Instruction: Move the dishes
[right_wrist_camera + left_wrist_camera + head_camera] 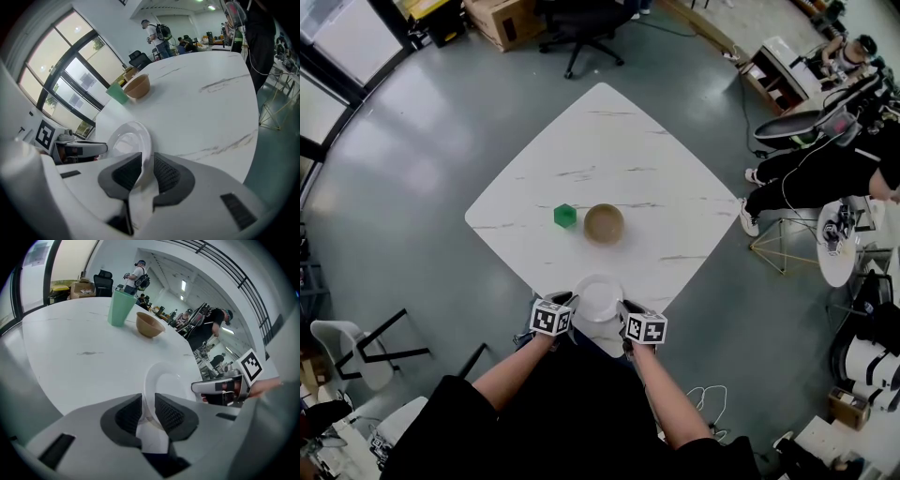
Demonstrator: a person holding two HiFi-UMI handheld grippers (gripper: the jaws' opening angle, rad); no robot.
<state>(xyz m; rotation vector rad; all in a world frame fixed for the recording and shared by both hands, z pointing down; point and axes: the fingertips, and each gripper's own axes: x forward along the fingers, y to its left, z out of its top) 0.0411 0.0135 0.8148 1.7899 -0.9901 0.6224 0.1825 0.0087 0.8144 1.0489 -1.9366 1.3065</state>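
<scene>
A white plate point(598, 298) sits at the near corner of the white marble table point(609, 141). My left gripper point(570, 303) is shut on its left rim and my right gripper point(624, 307) is shut on its right rim. In the left gripper view the plate point(166, 380) runs between the jaws of the left gripper point(149, 411), with the right gripper point(225, 387) across from it. In the right gripper view the plate point(129, 138) stands edge-on in the right gripper point(147, 171). A tan bowl point(604, 223) and a green cup point(565, 216) stand mid-table, side by side.
Grey floor surrounds the table. A black office chair point(581, 28) and a cardboard box point(506, 19) lie beyond the far corner. Seated people and desks fill the right side, with a small round white table point(839, 244) there. A white chair point(337, 342) stands at lower left.
</scene>
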